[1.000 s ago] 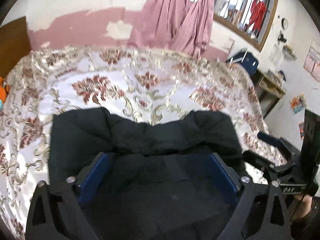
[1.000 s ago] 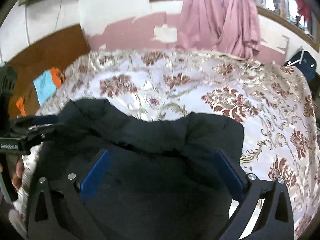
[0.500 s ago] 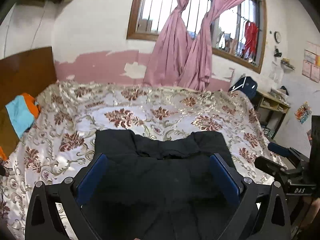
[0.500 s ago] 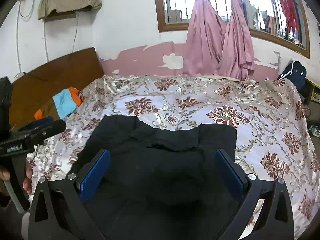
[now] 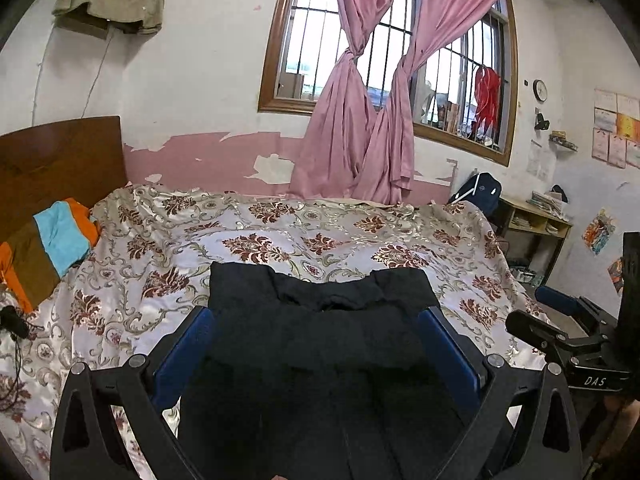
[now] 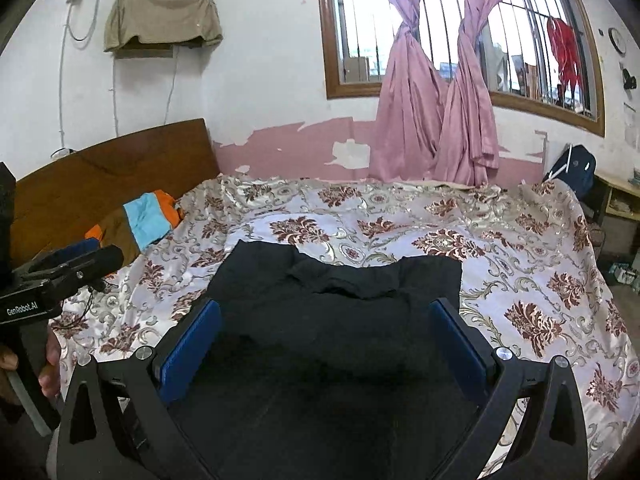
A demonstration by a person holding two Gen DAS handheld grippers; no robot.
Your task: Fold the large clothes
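A black garment (image 5: 320,320) lies folded on the floral bedspread (image 5: 280,240), its far edge towards the window. It also shows in the right wrist view (image 6: 340,304). My left gripper (image 5: 316,344) is open and empty, raised above the near part of the garment. My right gripper (image 6: 328,336) is open and empty too, raised above the same garment. The right gripper shows at the right edge of the left wrist view (image 5: 560,328), and the left gripper at the left edge of the right wrist view (image 6: 60,276). The garment's near edge is hidden below the frames.
An orange, blue and brown cloth (image 5: 48,248) lies by the wooden headboard (image 5: 60,160) at the left. A black cord (image 5: 12,320) lies on the bed's left side. A desk (image 5: 532,220) with a blue bag (image 5: 480,192) stands at the right, past the bed's edge.
Both grippers have risen and pulled back from the garment, so the view now takes in the wall and window. The garment stays flat on the bed. Both stay open.
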